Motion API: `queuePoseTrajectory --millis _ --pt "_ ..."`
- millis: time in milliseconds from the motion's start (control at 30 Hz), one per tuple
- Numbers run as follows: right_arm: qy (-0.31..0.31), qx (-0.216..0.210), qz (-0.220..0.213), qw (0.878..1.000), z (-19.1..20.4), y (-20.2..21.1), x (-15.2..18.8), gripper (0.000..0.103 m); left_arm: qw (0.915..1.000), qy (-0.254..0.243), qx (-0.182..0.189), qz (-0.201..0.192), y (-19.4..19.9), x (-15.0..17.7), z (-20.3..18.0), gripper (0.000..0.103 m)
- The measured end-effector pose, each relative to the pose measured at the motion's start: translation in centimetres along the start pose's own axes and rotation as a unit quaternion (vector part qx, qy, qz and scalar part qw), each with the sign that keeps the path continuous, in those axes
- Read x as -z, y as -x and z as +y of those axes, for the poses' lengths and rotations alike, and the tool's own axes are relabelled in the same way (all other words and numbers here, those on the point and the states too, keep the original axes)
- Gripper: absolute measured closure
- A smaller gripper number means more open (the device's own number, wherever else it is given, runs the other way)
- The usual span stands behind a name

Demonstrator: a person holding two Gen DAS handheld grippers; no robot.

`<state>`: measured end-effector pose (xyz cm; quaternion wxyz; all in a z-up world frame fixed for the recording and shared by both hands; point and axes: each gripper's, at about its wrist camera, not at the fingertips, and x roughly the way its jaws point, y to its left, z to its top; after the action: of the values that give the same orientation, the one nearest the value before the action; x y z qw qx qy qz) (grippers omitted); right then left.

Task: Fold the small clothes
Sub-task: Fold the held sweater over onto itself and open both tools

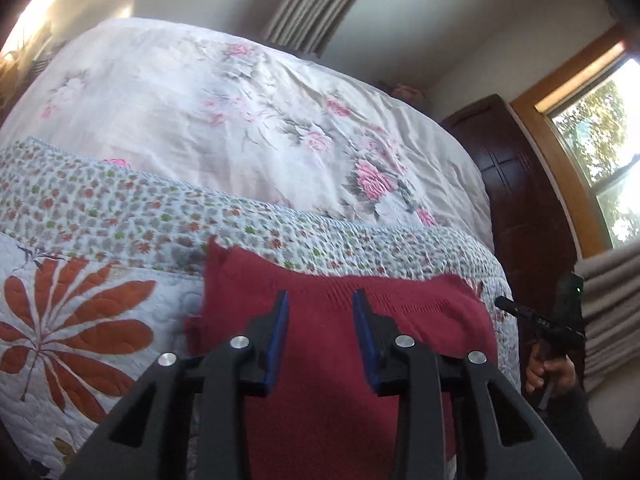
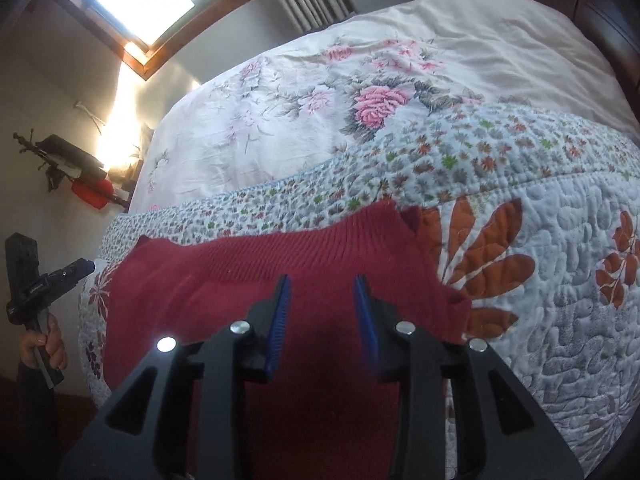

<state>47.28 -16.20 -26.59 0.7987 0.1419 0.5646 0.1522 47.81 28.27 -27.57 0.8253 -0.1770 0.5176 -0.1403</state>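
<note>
- Here, a dark red knitted garment (image 1: 328,320) lies spread on a bed, on top of a quilt (image 1: 80,320) printed with large orange flowers and a band of tiny flowers.
- Beyond the red garment, farther up the bed, a pale bedspread (image 1: 224,120) with pink roses covers the mattress.
- The left gripper (image 1: 322,300) hovers over the red garment with its jaws spread apart, nothing between the blue pads.
- The right gripper (image 2: 322,284) also hangs over the red garment, jaws spread and empty; whether either gripper touches the knit cannot be told.
- The ribbed edge of the red garment faces the band of tiny flowers.
- Off the bed's side from the red garment, the left wrist view shows a hand (image 1: 550,372) gripping the other tool's handle; the right wrist view shows the opposite hand (image 2: 44,346) likewise.
- Past the red garment, a window (image 1: 600,152) with a wooden frame and grey curtains (image 1: 320,4) sit against the wall.
</note>
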Motion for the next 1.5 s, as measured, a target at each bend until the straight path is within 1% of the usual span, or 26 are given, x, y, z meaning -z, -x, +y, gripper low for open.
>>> queuePoseTrajectory --millis 67,100,167,200,233,300,367,433,467,533,600,633,733,800,867,900,933,1000,1067,1133,1167,1233,1300,1367,1433,1500 --pt "0.004 0.018 0.016 1.0 -0.7 -2.0 1.5 0.071 0.9991 0.007 -0.027 0.033 -2.5 2.2 1.0 0.072" --pt "0.009 0.024 0.009 1.0 -1.0 -2.4 2.0 0.071 0.9981 0.01 -0.043 0.042 -3.4 3.0 1.8 0.074" --pt "0.031 0.036 -0.005 0.999 -1.0 -1.9 2.4 0.071 0.9978 0.009 -0.059 0.028 -3.5 4.2 3.0 0.078" --pt "0.032 0.043 -0.009 0.999 -1.0 -1.3 2.5 0.068 0.9973 0.013 -0.07 0.019 -2.9 4.4 3.4 0.078" --pt "0.024 0.042 -0.013 0.999 -1.0 -0.5 2.7 0.061 0.9971 0.02 -0.073 0.012 -2.1 4.6 3.5 0.08" --pt "0.006 0.011 -0.03 0.999 -0.9 2.0 3.7 0.055 0.9975 0.011 -0.068 -0.015 0.4 5.1 2.4 0.08" --pt "0.006 -0.012 -0.047 0.999 -0.3 4.3 5.7 0.052 0.9971 -0.028 -0.052 -0.048 3.3 6.4 0.0 0.08" --pt "0.01 -0.022 -0.05 0.998 0.1 5.3 8.3 0.051 0.9977 -0.033 -0.013 -0.058 4.5 8.2 -1.8 0.077" --pt "0.009 -0.027 -0.048 0.998 0.1 5.3 9.8 0.051 0.9979 -0.039 -0.004 -0.051 4.3 9.3 -2.5 0.077" --pt "0.002 -0.027 -0.026 0.999 -0.5 4.0 12.1 0.053 0.9976 -0.048 -0.037 -0.033 2.4 11.2 -2.7 0.075" --pt "-0.001 -0.02 -0.01 1.0 -1.3 2.4 13.5 0.055 0.9978 -0.022 -0.063 0.001 -0.1 12.8 -0.7 0.076" --pt "0.006 -0.008 -0.007 1.0 -1.5 1.9 14.0 0.056 0.9969 -0.022 -0.075 0.003 -0.8 13.6 0.1 0.079" --pt "-0.003 0.007 -0.007 1.0 -1.9 2.7 14.4 0.056 0.997 -0.015 -0.076 -0.004 -0.2 14.7 0.8 0.08" --pt "-0.017 -0.01 -0.022 1.0 -1.9 4.7 14.9 0.054 0.9979 -0.014 -0.06 -0.021 1.9 15.1 0.0 0.082" --pt "-0.013 -0.018 -0.03 0.999 -1.7 5.9 15.9 0.049 0.9979 -0.019 -0.044 -0.043 3.8 16.0 -0.9 0.078" --pt "-0.012 -0.018 -0.021 1.0 -1.8 5.6 16.6 0.046 0.9978 -0.019 -0.049 -0.04 4.0 16.6 -1.0 0.073" --pt "-0.018 -0.022 -0.007 1.0 -2.1 4.8 17.1 0.046 0.9976 -0.016 -0.062 -0.027 3.5 17.0 -0.8 0.065" --pt "-0.044 -0.024 0.026 0.998 -3.4 2.5 18.1 0.047 0.996 0.009 -0.088 0.01 1.6 18.2 1.2 0.064" --pt "-0.066 -0.013 0.027 0.997 -4.2 2.0 18.4 0.047 0.9969 0.05 -0.059 0.016 1.4 18.7 2.8 0.065" --pt "-0.087 -0.004 0.015 0.996 -4.3 3.5 18.5 0.044 0.9967 0.072 -0.035 0.017 2.7 18.2 3.2 0.063" --pt "-0.091 -0.003 0.005 0.996 -4.1 4.5 18.5 0.044 0.9969 0.071 -0.03 0.017 3.5 18.0 3.3 0.058" --pt "-0.083 0.009 -0.007 0.996 -3.0 6.6 18.9 0.044 0.997 0.07 -0.026 0.02 4.8 17.4 3.7 0.038" --pt "-0.059 0.019 -0.016 0.998 -0.9 8.4 19.3 0.043 0.9958 0.087 -0.009 0.027 6.0 16.9 4.7 0.033" --pt "-0.02 0.029 -0.025 0.999 2.2 9.7 19.9 0.039 0.9924 0.117 0.023 0.03 6.8 16.2 6.1 0.03" --pt "0.021 0.033 -0.026 0.999 5.5 10.2 20.2 0.035 0.9867 0.15 0.055 0.031 7.2 15.2 7.7 0.024" --pt "0.055 0.038 -0.021 0.998 8.9 9.7 20.5 0.034 0.9785 0.184 0.085 0.04 7.0 14.0 9.3 0.022"
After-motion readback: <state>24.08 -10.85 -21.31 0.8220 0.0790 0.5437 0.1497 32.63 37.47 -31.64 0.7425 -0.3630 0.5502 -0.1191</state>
